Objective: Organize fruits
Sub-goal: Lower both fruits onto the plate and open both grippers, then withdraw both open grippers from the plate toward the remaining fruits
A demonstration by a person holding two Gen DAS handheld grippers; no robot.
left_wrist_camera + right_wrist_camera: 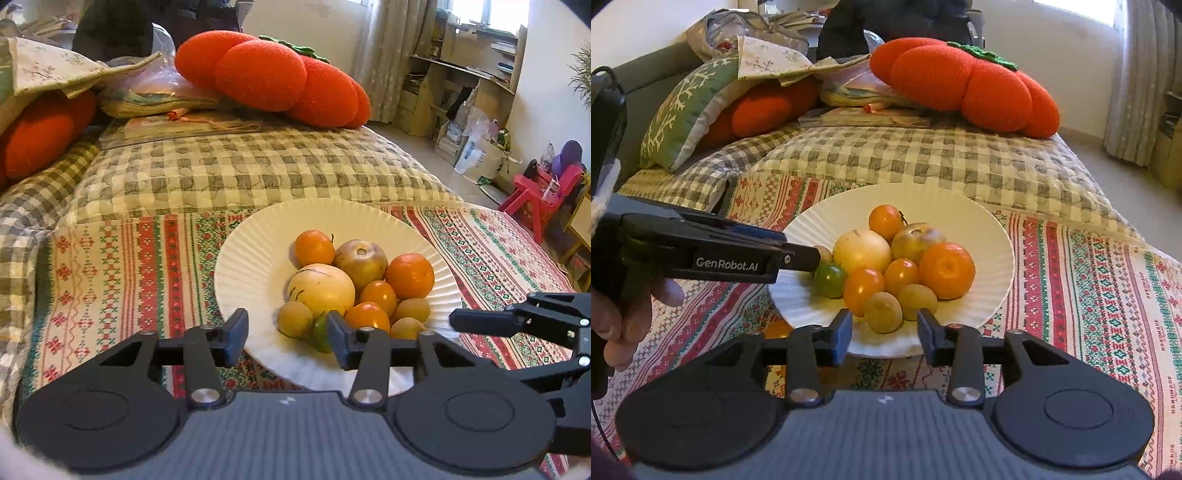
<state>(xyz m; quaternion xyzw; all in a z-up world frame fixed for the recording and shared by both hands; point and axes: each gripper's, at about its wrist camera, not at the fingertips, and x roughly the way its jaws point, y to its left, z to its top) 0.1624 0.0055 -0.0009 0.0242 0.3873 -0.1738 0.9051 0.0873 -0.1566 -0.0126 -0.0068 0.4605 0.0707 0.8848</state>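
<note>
A white fluted plate (251, 266) on the patterned cloth holds a heap of fruit: a pale yellow round fruit (321, 288), a tangerine (410, 275), a dull brownish fruit (361, 264), orange tomatoes (378, 295), a green tomato (830, 280) and small tan fruits (882, 312). My left gripper (288, 336) stands open at the plate's near left rim, with a tan fruit and the green tomato just beyond the gap, untouched. My right gripper (886, 334) is open at the near rim of the plate (990, 251), facing a tan fruit. Neither holds anything.
The cloth (1089, 295) covers a checked quilt (240, 166). Big orange persimmon-shaped cushions (273, 77) and a green pillow (683, 110) lie behind. A hand (631, 310) grips the left tool. Shelves (469, 85) and a red child's chair (539, 199) stand on the floor to the right.
</note>
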